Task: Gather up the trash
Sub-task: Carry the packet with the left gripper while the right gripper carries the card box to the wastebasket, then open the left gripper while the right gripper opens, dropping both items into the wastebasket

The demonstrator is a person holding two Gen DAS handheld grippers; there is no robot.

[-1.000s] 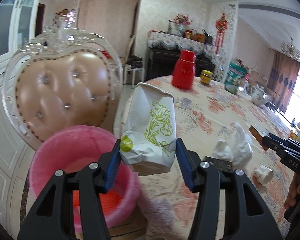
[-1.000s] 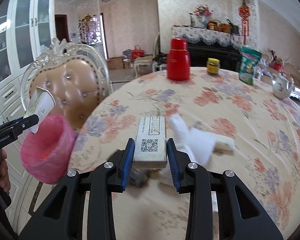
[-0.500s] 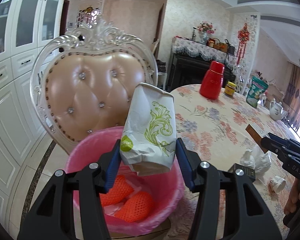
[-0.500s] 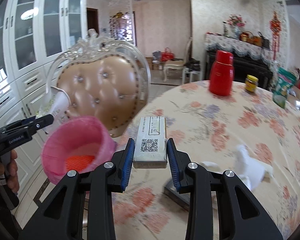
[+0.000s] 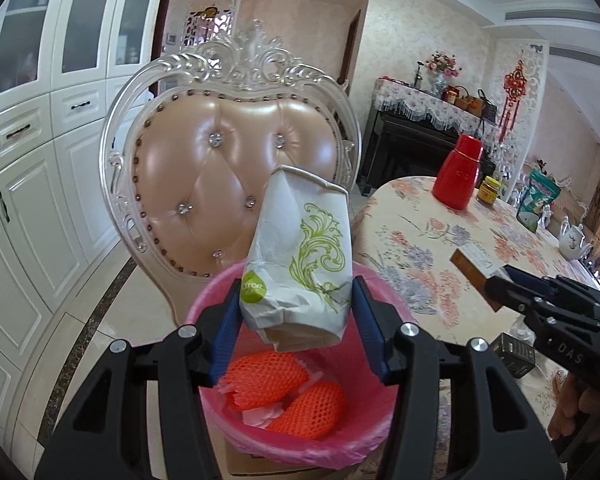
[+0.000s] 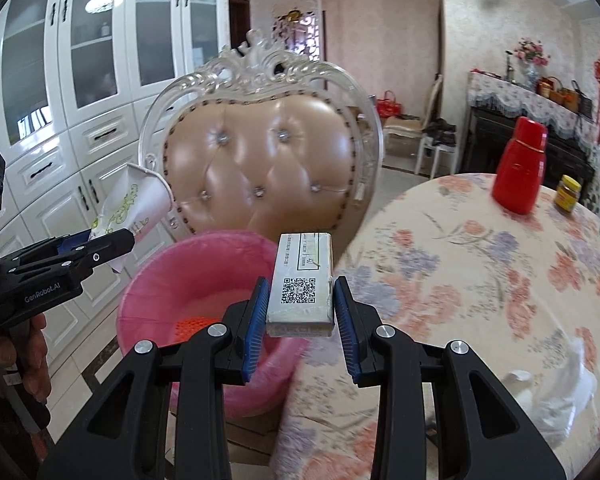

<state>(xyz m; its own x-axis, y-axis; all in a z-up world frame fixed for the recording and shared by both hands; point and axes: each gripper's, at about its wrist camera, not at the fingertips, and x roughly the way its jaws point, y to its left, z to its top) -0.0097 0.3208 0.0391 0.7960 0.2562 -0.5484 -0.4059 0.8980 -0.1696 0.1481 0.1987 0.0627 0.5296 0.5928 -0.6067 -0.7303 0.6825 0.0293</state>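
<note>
The left gripper [image 5: 296, 320] is clamped on a crumpled paper cup [image 5: 300, 256], poised above the pink bin [image 5: 300, 436] just beneath, apparently for dropping. To its right, the right gripper [image 6: 300, 316] pinches a small flat box [image 6: 302, 280] over the table's edge [image 6: 440, 280], bin just left, probably next.

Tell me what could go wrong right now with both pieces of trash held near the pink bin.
1. The right tool holds the small box near the pink bin's table-side rim; released here, it might land on the tablecloth or the floor.
2. The crumpled paper cup in the left tool looks light and tall, so it could catch the rim and tip out.
3. Both tools crowd the bin and may bump.
</note>
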